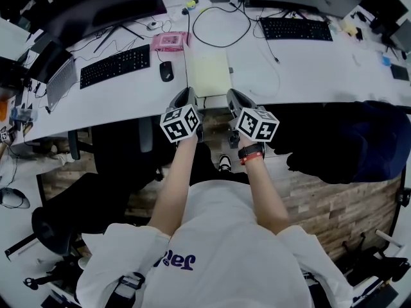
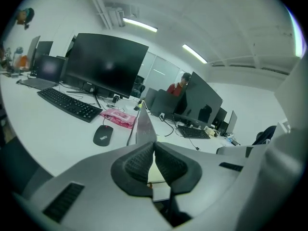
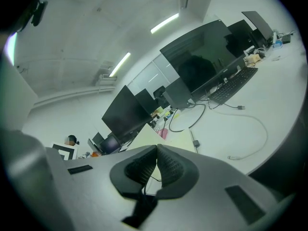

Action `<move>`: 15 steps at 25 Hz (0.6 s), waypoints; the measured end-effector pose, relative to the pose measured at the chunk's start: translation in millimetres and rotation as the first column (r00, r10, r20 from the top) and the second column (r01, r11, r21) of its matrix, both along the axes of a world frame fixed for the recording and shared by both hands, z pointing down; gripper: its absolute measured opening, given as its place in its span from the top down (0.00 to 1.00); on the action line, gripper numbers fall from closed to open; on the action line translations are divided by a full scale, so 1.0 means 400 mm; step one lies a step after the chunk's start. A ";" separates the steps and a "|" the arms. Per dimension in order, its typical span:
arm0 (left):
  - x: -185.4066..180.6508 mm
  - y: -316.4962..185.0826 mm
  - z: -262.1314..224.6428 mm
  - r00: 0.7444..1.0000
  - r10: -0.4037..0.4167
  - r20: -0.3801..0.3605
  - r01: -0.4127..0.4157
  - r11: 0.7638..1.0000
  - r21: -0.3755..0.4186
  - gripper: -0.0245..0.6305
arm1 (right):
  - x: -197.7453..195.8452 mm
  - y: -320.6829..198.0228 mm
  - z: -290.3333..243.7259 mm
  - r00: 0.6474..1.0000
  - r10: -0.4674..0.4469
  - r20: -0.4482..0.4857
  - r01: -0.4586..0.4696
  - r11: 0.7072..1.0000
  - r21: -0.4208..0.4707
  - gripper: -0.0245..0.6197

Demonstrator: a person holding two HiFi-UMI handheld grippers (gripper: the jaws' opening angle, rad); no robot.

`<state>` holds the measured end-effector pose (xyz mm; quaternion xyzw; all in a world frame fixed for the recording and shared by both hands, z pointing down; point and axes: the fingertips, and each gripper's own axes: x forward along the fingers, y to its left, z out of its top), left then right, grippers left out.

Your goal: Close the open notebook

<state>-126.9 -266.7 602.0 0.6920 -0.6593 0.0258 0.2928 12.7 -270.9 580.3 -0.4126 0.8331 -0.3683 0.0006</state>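
Note:
The notebook (image 1: pixel 209 72) lies on the white desk (image 1: pixel 302 72) with a pale yellow page facing up. Its left cover (image 2: pixel 144 126) stands raised, seen edge-on along the page's left side. My left gripper (image 1: pixel 191 94) is at the notebook's near left corner, shut on the lower edge of that cover; in the left gripper view the cover rises from between the pads (image 2: pixel 137 160). At the near right corner sits my right gripper (image 1: pixel 231 95), shut (image 3: pixel 157 148) with nothing seen between its pads. The right gripper view shows the yellow page (image 3: pixel 180 141) just beyond them.
A black mouse (image 1: pixel 166 70), a black keyboard (image 1: pixel 115 66) and a pink pack (image 1: pixel 169 41) lie left of the notebook. A looped cable (image 1: pixel 221 24) and a second keyboard (image 1: pixel 295 29) lie behind and right. Monitors (image 1: pixel 103 5) line the back. A dark chair (image 1: pixel 359 140) stands at the right.

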 end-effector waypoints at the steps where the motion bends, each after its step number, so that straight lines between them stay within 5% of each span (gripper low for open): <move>1: 0.004 -0.001 -0.001 1.000 0.000 0.015 0.000 1.000 0.001 0.92 | 0.006 -0.001 0.000 1.000 0.006 0.001 -0.006 1.000 -0.002 0.96; 15: 0.061 -0.031 -0.002 0.989 0.031 0.145 -0.036 0.999 0.033 0.92 | 0.061 -0.011 -0.002 0.997 0.067 0.036 -0.066 0.998 -0.012 0.96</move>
